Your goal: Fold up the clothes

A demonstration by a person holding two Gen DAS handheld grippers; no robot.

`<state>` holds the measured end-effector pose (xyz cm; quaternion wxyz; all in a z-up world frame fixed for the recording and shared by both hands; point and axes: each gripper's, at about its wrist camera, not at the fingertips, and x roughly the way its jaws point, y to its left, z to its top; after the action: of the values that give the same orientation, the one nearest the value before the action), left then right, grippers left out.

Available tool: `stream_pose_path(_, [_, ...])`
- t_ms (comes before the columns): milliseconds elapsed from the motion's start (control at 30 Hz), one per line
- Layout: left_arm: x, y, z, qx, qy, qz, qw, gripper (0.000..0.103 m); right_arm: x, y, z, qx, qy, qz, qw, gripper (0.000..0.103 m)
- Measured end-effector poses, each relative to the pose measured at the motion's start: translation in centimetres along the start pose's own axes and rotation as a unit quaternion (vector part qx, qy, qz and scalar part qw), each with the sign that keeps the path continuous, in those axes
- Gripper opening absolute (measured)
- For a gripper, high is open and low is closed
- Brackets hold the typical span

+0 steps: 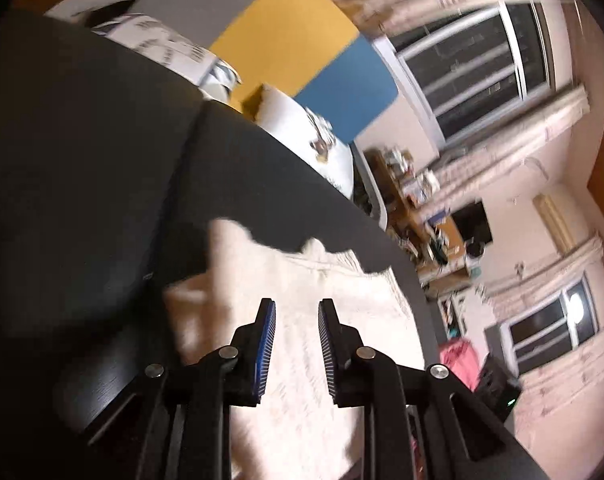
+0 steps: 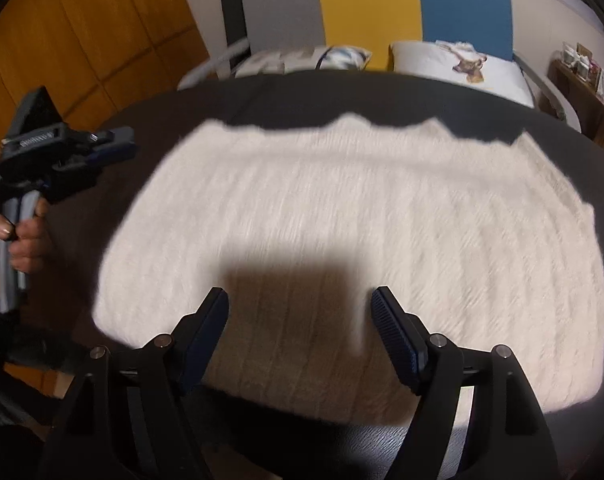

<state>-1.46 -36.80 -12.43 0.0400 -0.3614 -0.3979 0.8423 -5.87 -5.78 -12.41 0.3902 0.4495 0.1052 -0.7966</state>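
A cream knitted garment lies spread flat on a dark table. It also shows in the left wrist view. My right gripper is open and empty, above the garment's near edge. My left gripper is open with a narrow gap and holds nothing, hovering over the garment's side. The left gripper also shows in the right wrist view, raised at the table's left, off the garment.
White pillows lie behind the table's far edge, before a grey, yellow and blue wall. A cluttered shelf, curtained windows and a pink item stand beyond the table's edge. Orange wooden panels are at the left.
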Motion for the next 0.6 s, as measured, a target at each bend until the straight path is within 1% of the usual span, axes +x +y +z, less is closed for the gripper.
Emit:
stream_pose_path(67, [2.6, -0.9, 0.0, 0.018, 0.023, 0.026, 0.9992, 0.021, -0.3, -0.9, 1.3, -0.002, -0.006, -0.021, 1.000, 0.077])
stream_pose_path(133, [3.8, -0.3, -0.3, 0.025, 0.034, 0.062, 0.9972, 0.021, -0.2, -2.3, 2.6, 0.007, -0.008, -0.032, 0.999, 0.077])
stream_pose_path(200, [4.9, 0.4, -0.7, 0.030, 0.042, 0.098, 0.9939, 0.020, 0.3, -3.9, 3.7, 0.012, -0.002, -0.062, 0.998, 0.077])
stream_pose_path(233, [4.9, 0.8, -0.9, 0.032, 0.039, 0.109, 0.9927, 0.019, 0.6, -4.7, 4.1, 0.016, 0.002, -0.074, 0.997, 0.077])
stream_pose_path(267, [4.8, 1.2, -1.1, 0.035, 0.032, 0.118, 0.9919, 0.012, 1.0, -5.4, 4.5, 0.022, 0.010, -0.084, 0.996, 0.077])
stream_pose_path(333, [4.4, 1.6, -1.2, 0.032, 0.022, 0.132, 0.9905, 0.006, 2.1, -7.1, 4.9, 0.035, 0.028, -0.108, 0.993, 0.077])
stream_pose_path(367, [4.0, 1.8, -1.1, 0.028, 0.018, 0.132, 0.9906, 0.007, 2.7, -7.9, 5.1, 0.040, 0.037, -0.120, 0.991, 0.077])
stream_pose_path(400, [3.7, 1.2, -1.0, 0.037, 0.011, 0.132, 0.9905, 0.010, 3.1, -8.4, 5.2, 0.047, 0.040, -0.119, 0.991, 0.077])
stream_pose_path(433, [3.7, 0.1, -0.6, 0.058, 0.006, 0.127, 0.9902, 0.018, 3.0, -8.6, 5.2, 0.052, 0.035, -0.109, 0.992, 0.077])
stream_pose_path(467, [3.8, -1.2, 0.0, 0.083, 0.003, 0.120, 0.9894, 0.019, 2.7, -8.6, 5.1, 0.056, 0.027, -0.099, 0.993, 0.077])
stream_pose_path(500, [4.4, -2.6, 0.2, 0.118, 0.011, 0.112, 0.9866, 0.020, 2.4, -8.7, 5.1, 0.058, 0.021, -0.086, 0.994, 0.077])
stream_pose_path(533, [5.2, -4.2, 0.4, 0.157, 0.023, 0.105, 0.9817, 0.022, 2.0, -8.8, 5.1, 0.060, 0.015, -0.071, 0.995, 0.077])
stream_pose_path(567, [6.3, -5.6, 0.7, 0.199, 0.039, 0.097, 0.9743, 0.022, 1.7, -9.0, 5.2, 0.063, 0.011, -0.054, 0.996, 0.077])
stream_pose_path(600, [7.6, -7.1, 0.9, 0.241, 0.056, 0.090, 0.9646, 0.022, 1.4, -9.3, 5.2, 0.068, 0.009, -0.028, 0.997, 0.077])
